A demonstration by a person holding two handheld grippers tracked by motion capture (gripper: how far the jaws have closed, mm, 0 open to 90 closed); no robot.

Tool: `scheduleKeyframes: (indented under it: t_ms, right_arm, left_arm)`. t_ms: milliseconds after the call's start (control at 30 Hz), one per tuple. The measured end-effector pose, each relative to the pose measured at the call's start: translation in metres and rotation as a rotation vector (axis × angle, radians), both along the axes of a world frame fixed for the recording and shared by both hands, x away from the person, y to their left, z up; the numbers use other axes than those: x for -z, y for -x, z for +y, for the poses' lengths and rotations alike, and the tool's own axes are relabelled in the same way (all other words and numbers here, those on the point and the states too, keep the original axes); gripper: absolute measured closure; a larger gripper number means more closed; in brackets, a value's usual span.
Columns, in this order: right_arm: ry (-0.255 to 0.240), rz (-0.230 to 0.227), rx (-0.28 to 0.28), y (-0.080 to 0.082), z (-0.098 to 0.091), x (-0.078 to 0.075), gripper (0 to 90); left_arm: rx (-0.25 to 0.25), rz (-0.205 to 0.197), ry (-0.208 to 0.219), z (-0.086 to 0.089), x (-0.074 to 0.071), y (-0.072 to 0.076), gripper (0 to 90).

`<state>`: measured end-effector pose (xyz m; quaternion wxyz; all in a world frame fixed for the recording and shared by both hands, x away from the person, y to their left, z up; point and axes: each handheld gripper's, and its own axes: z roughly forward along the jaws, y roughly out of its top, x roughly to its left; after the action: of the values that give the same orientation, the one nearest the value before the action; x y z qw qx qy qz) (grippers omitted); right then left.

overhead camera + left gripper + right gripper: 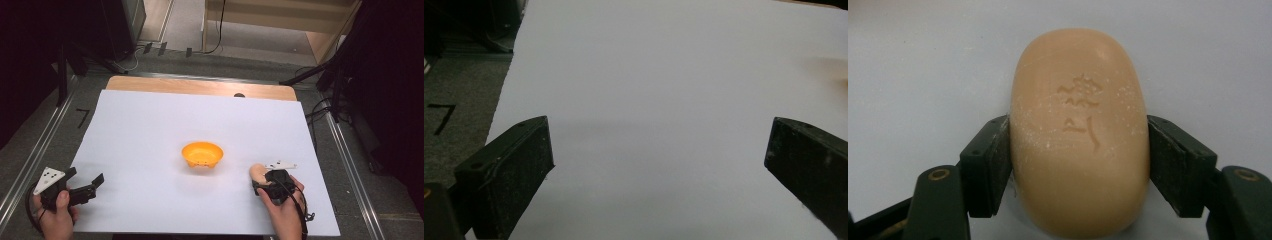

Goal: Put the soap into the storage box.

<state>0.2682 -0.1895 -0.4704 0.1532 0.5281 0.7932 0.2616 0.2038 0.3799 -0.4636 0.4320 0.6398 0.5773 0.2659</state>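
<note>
While our right gripper (pixel 1079 165) pinches the peach oval soap bar (pixel 1079 130) on the white sheet (pixel 150 130), grasp looks done; lift and carry to the orange plastic bowl (pixel 202 154) remain; left gripper (pixel 659 160) spread, idle.

Wooden table (pixel 200 86) w/ white sheet (pixel 150 130) over it; orange bowl (pixel 202 154) & peach soap bar (pixel 1079 130) on sheet

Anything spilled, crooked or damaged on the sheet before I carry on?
Nothing stands out. The peach oval soap bar sits squarely between the right tongs, whole apart from pale flecks on its stamped face. The orange plastic bowl stands upright mid-sheet, nothing in it. The white paper sheet lies flat.
</note>
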Motion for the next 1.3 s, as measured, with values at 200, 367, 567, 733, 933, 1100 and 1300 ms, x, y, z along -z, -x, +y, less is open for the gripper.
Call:
scheduleKeyframes:
  t_ms: [200, 367, 567, 733, 933, 1100, 1300]
  right_arm:
    - [0.002, 0.014, -0.006, -0.001, 0.000, -0.001, 32.7]
    - [0.004, 0.033, -0.037, -0.006, -0.002, -0.003, 33.2]
    - [-0.002, 0.019, -0.083, -0.006, -0.005, -0.002, 33.3]
    - [0.010, -0.001, -0.144, -0.005, -0.013, -0.003, 33.3]
    - [0.022, -0.004, -0.194, -0.008, -0.019, -0.004, 33.4]
    - [0.009, -0.041, -0.250, -0.009, -0.022, -0.011, 33.4]
    - [0.000, -0.066, -0.298, -0.012, -0.020, -0.020, 33.4]
  left_arm:
    - [0.000, 0.003, -0.010, -0.001, 0.000, 0.000, 0.0]
    - [-0.013, 0.017, -0.046, -0.005, 0.000, -0.001, 0.0]
    - [-0.064, 0.028, -0.031, -0.002, 0.001, -0.002, 0.0]
    - [-0.031, 0.028, -0.048, -0.005, 0.001, -0.003, 0.0]
    - [-0.035, 0.039, -0.064, -0.006, 0.001, -0.004, 0.0]
    - [-0.036, 0.029, -0.055, -0.006, 0.001, -0.003, 0.0]
    - [-0.030, 0.028, -0.067, -0.006, 0.000, -0.003, 0.0]
